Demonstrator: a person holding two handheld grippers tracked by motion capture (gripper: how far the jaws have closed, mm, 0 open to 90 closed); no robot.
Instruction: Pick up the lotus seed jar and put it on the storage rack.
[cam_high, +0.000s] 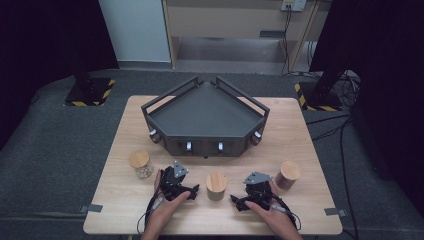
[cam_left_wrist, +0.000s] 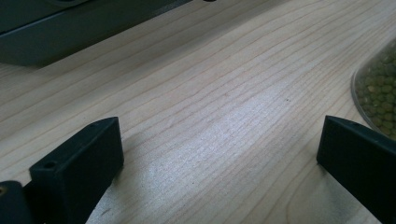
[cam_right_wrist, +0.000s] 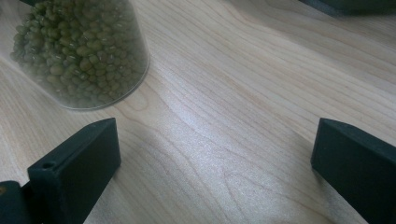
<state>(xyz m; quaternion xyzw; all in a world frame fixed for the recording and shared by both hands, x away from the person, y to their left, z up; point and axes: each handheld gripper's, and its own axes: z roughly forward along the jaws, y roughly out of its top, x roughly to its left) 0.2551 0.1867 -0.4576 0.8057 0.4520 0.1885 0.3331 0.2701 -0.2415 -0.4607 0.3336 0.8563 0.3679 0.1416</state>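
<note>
On the wooden table (cam_high: 300, 130) my left gripper (cam_high: 176, 181) rests low near the front edge, held by a hand. In the left gripper view the left gripper (cam_left_wrist: 219, 140) is open over bare wood, with a jar of green beans (cam_left_wrist: 378, 88) just beyond its right jaw. My right gripper (cam_high: 253, 187) sits to the right of that wooden-lidded jar (cam_high: 216, 186). In the right gripper view the right gripper (cam_right_wrist: 215, 140) is open too, and the bean jar (cam_right_wrist: 79, 51) stands ahead of its left jaw, apart from it.
A dark grey corner-shaped rack (cam_high: 205, 117) fills the table's middle back; its edge shows as the rack (cam_left_wrist: 70, 28) and the rack (cam_right_wrist: 355, 4). A jar of pale contents (cam_high: 141, 165) stands front left, a reddish jar (cam_high: 288, 175) front right.
</note>
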